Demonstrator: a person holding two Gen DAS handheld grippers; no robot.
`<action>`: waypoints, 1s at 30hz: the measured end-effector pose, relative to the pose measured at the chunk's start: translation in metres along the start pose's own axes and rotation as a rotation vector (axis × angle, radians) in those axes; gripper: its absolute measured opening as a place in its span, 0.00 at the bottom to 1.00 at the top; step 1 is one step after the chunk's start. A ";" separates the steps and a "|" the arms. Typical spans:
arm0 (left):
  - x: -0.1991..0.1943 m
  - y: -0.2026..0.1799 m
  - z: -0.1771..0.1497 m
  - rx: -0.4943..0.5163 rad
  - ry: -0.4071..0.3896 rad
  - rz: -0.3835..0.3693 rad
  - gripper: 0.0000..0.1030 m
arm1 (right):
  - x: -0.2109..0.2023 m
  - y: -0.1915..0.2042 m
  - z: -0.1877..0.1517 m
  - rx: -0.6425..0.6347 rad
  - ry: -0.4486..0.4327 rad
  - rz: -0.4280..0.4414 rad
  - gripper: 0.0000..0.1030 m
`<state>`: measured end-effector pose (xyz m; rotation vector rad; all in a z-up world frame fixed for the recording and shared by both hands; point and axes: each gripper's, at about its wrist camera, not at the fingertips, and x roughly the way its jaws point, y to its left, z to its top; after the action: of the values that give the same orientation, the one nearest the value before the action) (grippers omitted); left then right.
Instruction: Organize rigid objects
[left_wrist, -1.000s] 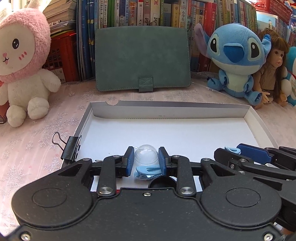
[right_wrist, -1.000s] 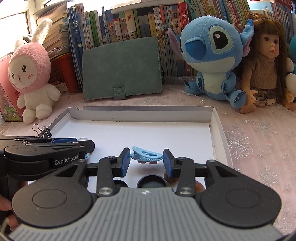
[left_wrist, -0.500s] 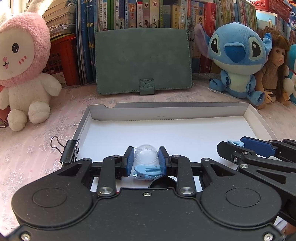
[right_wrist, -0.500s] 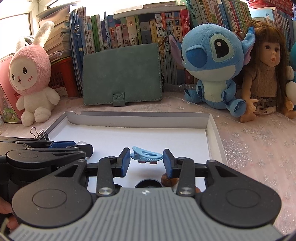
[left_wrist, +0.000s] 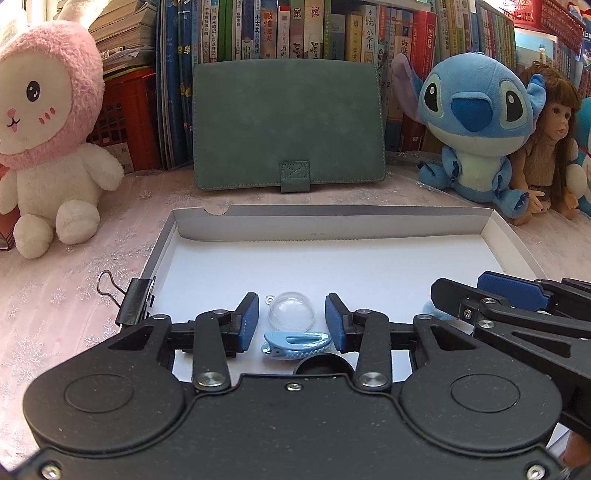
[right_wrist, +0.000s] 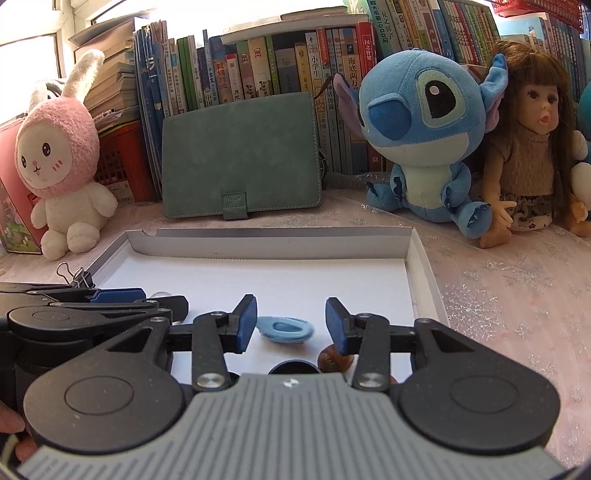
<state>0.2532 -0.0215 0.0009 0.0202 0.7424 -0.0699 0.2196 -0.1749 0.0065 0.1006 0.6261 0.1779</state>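
Both grippers' jaws have just been opening: the left gripper (left_wrist: 291, 324) stands clear around a dome (left_wrist: 291, 311), the right gripper (right_wrist: 290, 322) around a blue clip (right_wrist: 286, 329). Both lie in a white tray (left_wrist: 332, 224); a binder clip (left_wrist: 135, 301) grips its left rim, and a nut (right_wrist: 332, 360) sits beside the right jaw.

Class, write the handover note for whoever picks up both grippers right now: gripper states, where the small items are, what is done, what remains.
Left gripper: jaws have just been opening; the clear dome and a blue hair clip lie between the pads, untouched, on the white tray floor.
Right gripper: jaws have just been opening too; a second blue clip lies between them, released.
Done: dome and both clips are in the tray.
Left: a black binder clip sits on the tray's left rim; a brown item near the right gripper is partly hidden, so check it.
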 end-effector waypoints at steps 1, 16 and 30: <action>0.000 0.000 0.000 -0.001 0.000 0.001 0.40 | 0.000 0.000 0.000 0.001 -0.004 -0.001 0.58; -0.034 0.000 0.001 0.014 -0.040 0.034 0.64 | -0.023 -0.007 0.000 0.070 -0.041 -0.015 0.72; -0.104 0.016 -0.015 -0.037 -0.112 0.058 0.91 | -0.081 -0.004 0.001 0.091 -0.112 -0.030 0.92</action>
<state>0.1683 0.0011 0.0600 0.0021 0.6303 -0.0021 0.1565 -0.1949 0.0527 0.1873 0.5236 0.1144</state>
